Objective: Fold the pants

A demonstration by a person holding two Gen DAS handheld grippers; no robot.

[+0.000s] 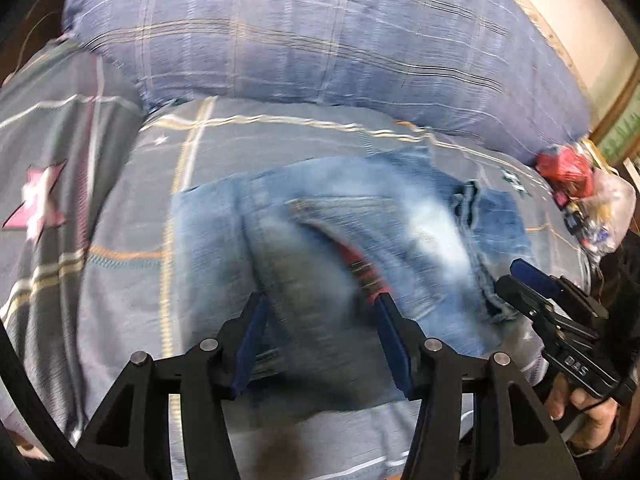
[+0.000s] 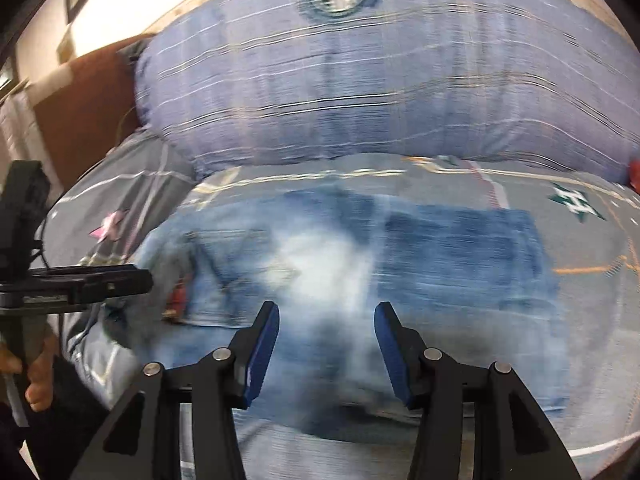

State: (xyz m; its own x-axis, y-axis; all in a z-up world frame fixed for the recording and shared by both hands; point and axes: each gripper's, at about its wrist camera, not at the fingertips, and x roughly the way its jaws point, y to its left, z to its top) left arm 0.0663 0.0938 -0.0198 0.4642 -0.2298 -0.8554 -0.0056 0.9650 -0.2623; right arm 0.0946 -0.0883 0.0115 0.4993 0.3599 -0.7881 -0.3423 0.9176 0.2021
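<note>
Faded blue jeans lie folded in a compact stack on the grey plaid bedsheet, a back pocket with a red tag facing up. My left gripper hovers over the stack's near-left part with its blue pads apart and nothing between them. In the right wrist view the same jeans spread across the middle, blurred. My right gripper hangs above their near edge, open and holding nothing. The right gripper also shows at the right of the left wrist view, a hand beneath it.
A big blue plaid pillow lies along the far side of the bed, just behind the jeans. A red and clear plastic bag sits at the far right by the pillow. A brown headboard rises at the left.
</note>
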